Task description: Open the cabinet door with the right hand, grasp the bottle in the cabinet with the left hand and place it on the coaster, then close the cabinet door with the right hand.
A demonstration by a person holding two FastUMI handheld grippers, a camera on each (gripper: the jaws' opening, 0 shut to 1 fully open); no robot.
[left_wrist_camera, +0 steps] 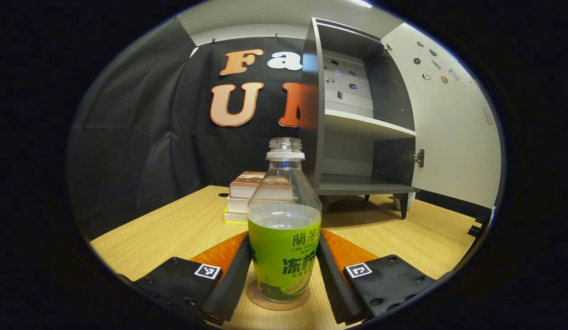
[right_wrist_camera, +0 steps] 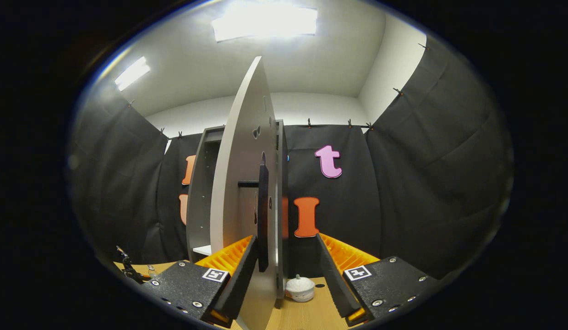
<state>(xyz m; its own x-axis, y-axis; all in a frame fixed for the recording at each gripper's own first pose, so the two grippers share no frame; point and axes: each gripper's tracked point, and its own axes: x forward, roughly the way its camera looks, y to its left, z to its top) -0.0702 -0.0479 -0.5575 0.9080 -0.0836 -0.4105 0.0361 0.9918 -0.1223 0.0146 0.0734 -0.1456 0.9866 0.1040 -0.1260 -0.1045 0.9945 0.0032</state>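
Observation:
A clear bottle (left_wrist_camera: pixel 284 220) with a green label and no cap stands upright on a round brown coaster (left_wrist_camera: pixel 261 300) on the wooden table. My left gripper (left_wrist_camera: pixel 284 243) is shut on the bottle, one finger pressing each side of the label. Behind it, the grey cabinet (left_wrist_camera: pixel 311 114) is open with bare shelves, its white door (left_wrist_camera: pixel 449 119) swung out to the right. In the right gripper view the door (right_wrist_camera: pixel 238 183) shows almost edge-on. Its black handle (right_wrist_camera: pixel 263 215) lies between the fingers of my open right gripper (right_wrist_camera: pixel 286 243), close to the left finger (right_wrist_camera: pixel 240 275).
A stack of books (left_wrist_camera: pixel 245 195) lies on the table (left_wrist_camera: pixel 174 229) left of the cabinet. A small white lidded pot (right_wrist_camera: pixel 300 288) sits on the table beyond the door. Black cloth walls close in the booth.

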